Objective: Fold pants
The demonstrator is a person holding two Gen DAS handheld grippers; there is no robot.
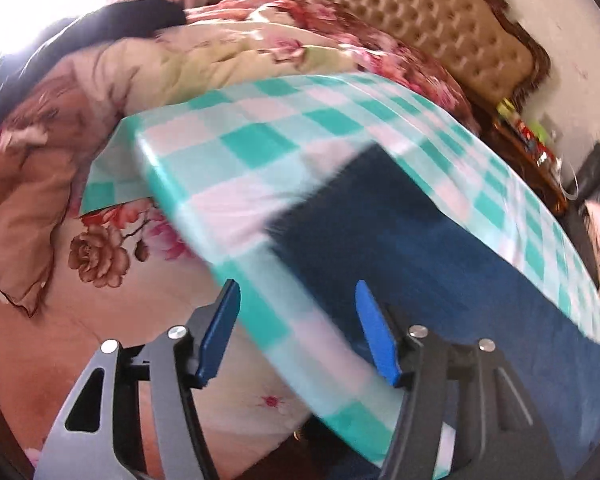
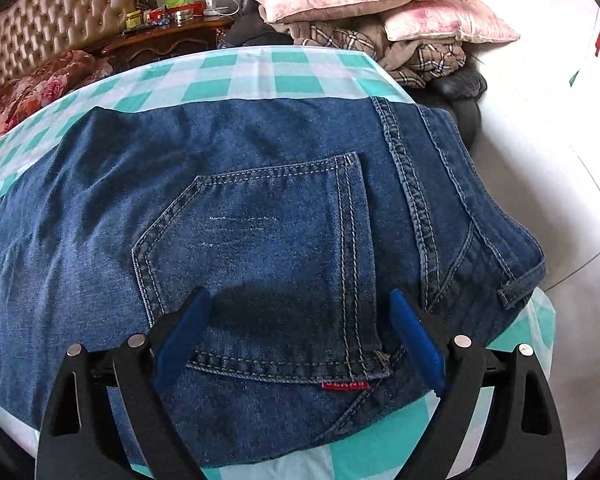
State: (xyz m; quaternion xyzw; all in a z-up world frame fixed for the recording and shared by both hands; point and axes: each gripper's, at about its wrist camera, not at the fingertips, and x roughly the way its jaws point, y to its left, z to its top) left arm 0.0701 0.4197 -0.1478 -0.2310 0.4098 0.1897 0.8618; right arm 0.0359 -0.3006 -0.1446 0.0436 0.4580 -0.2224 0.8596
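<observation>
Left tool: blue fingers spread wide with nothing between them, hanging over the table's edge near the leg end of the pants; this view is motion-blurred, so finer contact cannot be told
Right tool: fingers likewise spread and empty, straddling the back pocket just above the denim; whether the tips touch the cloth cannot be told
Pants: blue jeans lying flat, seat side up, on the table with its teal-and-white checked cloth; the waistband reaches the right-hand edge, the legs run off to the left
Why so placed: spread flat and smooth, probably so that an edge can be caught cleanly and carried over for a fold; one tool at each end suggests both ends are meant to be handled together
Left pose: tilted and angled across the table corner, looking along the dark leg towards a floral quilt and a tufted headboard
Right pose: held low and level, pointing across the seat towards stacked pillows beyond the far edge
Stage: my guess is that the grasp for a fold has not yet been taken
</observation>
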